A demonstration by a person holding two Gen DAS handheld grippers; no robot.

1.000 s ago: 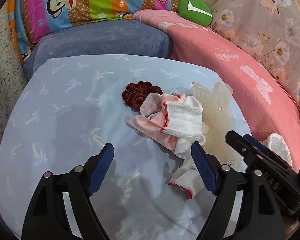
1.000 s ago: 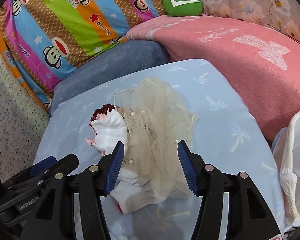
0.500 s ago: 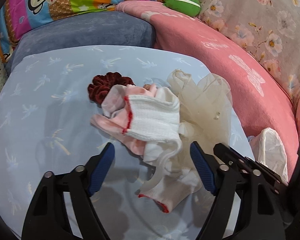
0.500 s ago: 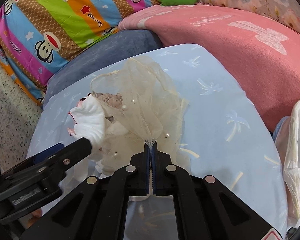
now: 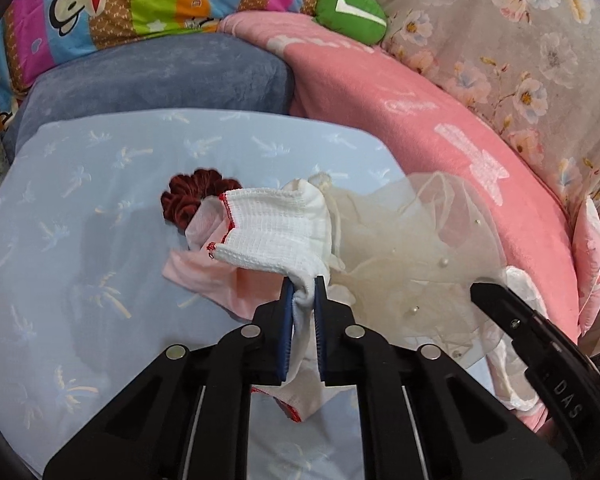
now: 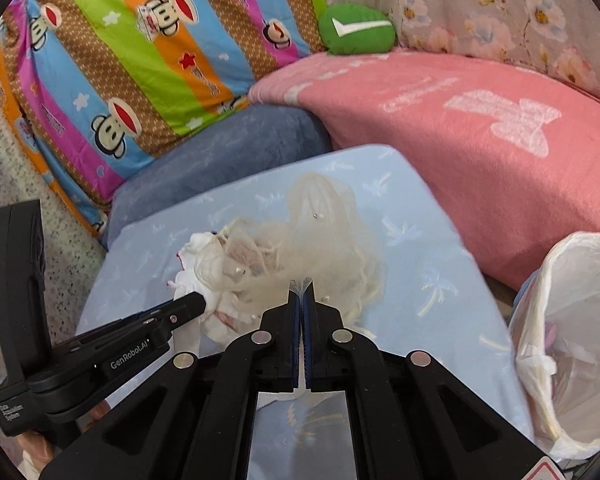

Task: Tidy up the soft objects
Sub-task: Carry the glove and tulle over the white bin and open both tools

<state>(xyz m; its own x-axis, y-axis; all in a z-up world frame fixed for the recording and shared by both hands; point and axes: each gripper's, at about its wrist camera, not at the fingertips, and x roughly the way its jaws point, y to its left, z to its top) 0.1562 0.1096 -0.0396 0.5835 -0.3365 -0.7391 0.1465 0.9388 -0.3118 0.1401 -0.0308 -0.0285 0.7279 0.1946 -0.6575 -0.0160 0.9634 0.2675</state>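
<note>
Left gripper (image 5: 302,292), seen from its own wrist camera, with both blue-padded fingers pinched onto a fold of the white sock (image 5: 276,236); the sock's ribbed cuff, edged in red stitching, is raised above the light blue cushion (image 5: 100,200) and spreads leftward from the grip, while its other end hangs down between the fingers. Beneath the sock lies a pale pink cloth (image 5: 204,272), and just behind that a dark red scrunchie (image 5: 188,196) rests on the cushion, partly covered by the pink cloth. To the right of the sock, touching it, is a cream tulle piece (image 5: 412,248) dotted with small pearls. Right gripper (image 6: 301,292), seen from its wrist camera, with its jaws drawn fully together on a gathered edge of the same tulle (image 6: 320,240), which bunches over the cushion (image 6: 420,280) ahead of the fingertips. The left gripper (image 6: 196,304) enters this view from the lower left, its tip buried in the white sock (image 6: 196,248) beside the tulle. A white plastic bag (image 6: 572,328) stands open at the right edge of the cushion. Behind: a grey-blue pillow (image 5: 160,76), a pink blanket (image 6: 460,128), a striped monkey-print pillow (image 6: 140,60) and a green plush (image 6: 356,28).
</note>
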